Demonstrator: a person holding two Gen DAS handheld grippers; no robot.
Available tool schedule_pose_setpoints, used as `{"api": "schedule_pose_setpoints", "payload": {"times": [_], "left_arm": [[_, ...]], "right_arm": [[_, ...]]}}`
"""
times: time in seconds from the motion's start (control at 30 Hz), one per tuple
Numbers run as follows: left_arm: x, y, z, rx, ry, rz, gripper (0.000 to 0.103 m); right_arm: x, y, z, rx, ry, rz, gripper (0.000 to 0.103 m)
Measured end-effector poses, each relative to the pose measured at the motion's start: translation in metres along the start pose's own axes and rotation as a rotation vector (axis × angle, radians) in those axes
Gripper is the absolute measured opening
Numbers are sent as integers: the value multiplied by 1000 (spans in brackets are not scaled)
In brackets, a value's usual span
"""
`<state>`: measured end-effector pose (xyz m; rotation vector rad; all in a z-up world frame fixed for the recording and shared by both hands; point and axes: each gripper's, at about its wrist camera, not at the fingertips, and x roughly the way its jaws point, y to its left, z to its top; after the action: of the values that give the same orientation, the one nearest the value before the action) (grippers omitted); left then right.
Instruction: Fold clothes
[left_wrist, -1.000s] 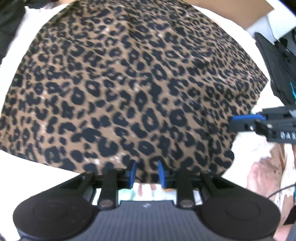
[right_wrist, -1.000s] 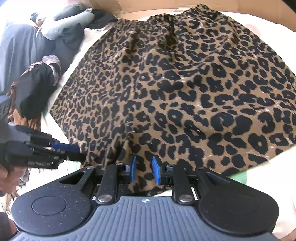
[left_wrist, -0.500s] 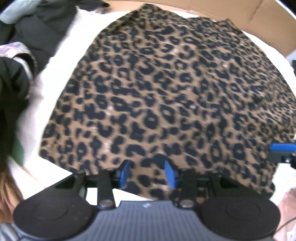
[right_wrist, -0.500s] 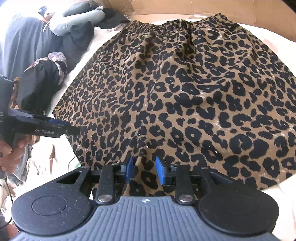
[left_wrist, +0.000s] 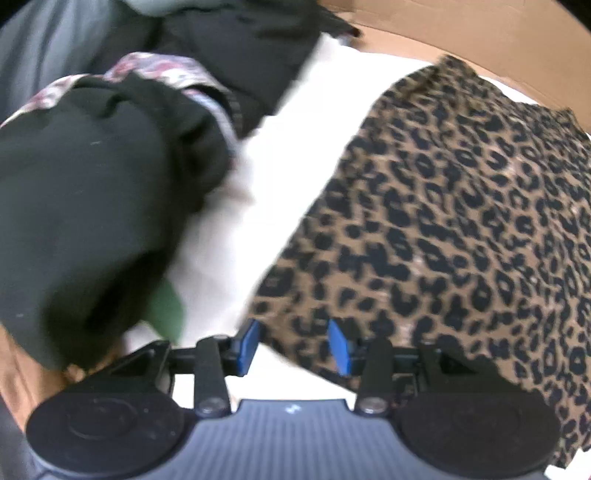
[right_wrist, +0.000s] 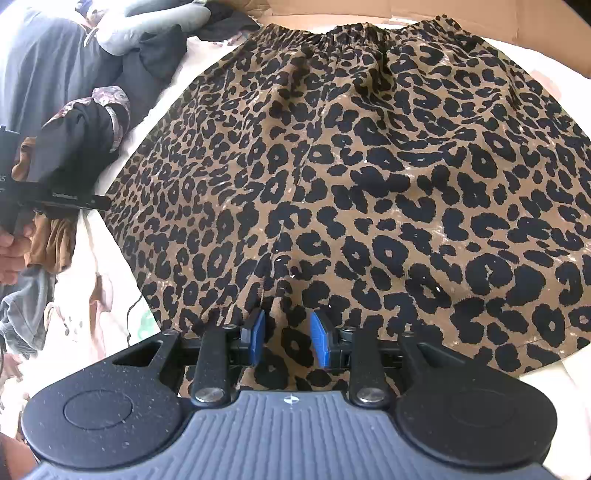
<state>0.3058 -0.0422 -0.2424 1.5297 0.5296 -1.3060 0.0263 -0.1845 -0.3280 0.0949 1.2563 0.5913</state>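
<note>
A leopard-print skirt (right_wrist: 351, 184) lies spread flat on a white surface, its elastic waistband at the far side. It also shows in the left wrist view (left_wrist: 461, 229). My left gripper (left_wrist: 293, 345) is open over the skirt's near left corner, holding nothing. My right gripper (right_wrist: 287, 339) is open above the skirt's near hem, the cloth lying between and under its blue pads (right_wrist: 319, 338). The left gripper also shows at the left edge of the right wrist view (right_wrist: 74, 201).
A pile of dark clothes (left_wrist: 92, 206) lies left of the skirt, with a floral garment (left_wrist: 155, 70) among it. Grey clothes (right_wrist: 48, 70) lie at the far left. A cardboard wall (right_wrist: 406, 9) stands behind. White surface (left_wrist: 258, 192) lies between pile and skirt.
My left gripper has swung left from the skirt's middle to its left corner and opened wider. My right gripper has opened a little and drawn back along the hem.
</note>
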Motion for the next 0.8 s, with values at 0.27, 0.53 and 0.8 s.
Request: {"api": "schedule_pose_setpoints", "payload": {"times": [0.27, 0.53, 0.8], "left_arm": [[16, 23, -7, -40, -20, -2, 43], [36, 25, -9, -65, -60, -28, 34], [50, 24, -12, -34, -118, -55, 32]], "right_arm": [[-1, -6, -4, 14, 5, -14, 34], [2, -10, -9, 15, 25, -23, 35], [7, -6, -11, -1, 35, -28, 35]]}}
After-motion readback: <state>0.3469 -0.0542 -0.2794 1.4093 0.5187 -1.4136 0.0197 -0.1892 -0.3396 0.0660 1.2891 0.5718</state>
